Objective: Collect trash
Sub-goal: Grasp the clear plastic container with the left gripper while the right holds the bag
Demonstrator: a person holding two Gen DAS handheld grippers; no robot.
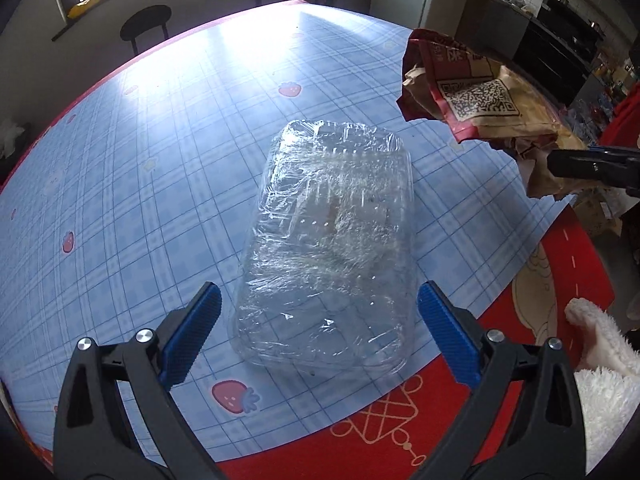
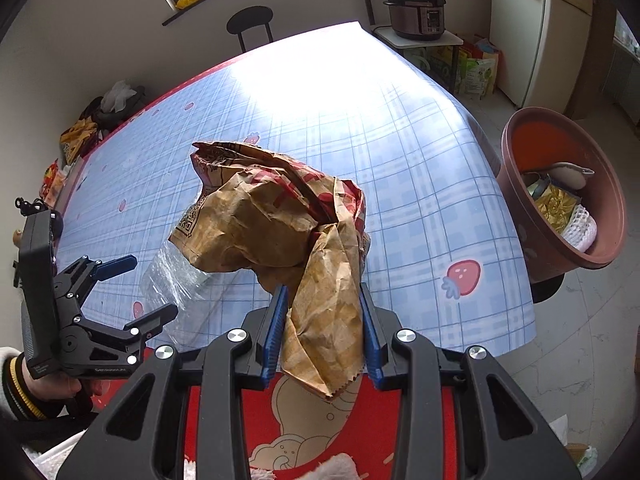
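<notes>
My left gripper [image 1: 320, 336] sits nearest, jaws spread wide either side of the clear plastic container [image 1: 332, 240], pads not touching it. The container lies by the table's [image 1: 120, 160] near edge; bare cloth runs on toward twelve o'clock. At two o'clock my right gripper [image 2: 324, 328] is clamped on the crumpled paper bag [image 2: 280, 216], held above the tabletop. The brown bin [image 2: 560, 188] stands off the table's three o'clock edge.

Your left gripper [image 1: 320, 340] hangs over the near end of the tray [image 1: 332, 236], which lies on the table [image 1: 140, 160] by its near edge. Your right gripper [image 2: 324, 332] holds the bag [image 2: 276, 216] above the table, right of the tray. The bin [image 2: 560, 188] stands off the table's right side.
</notes>
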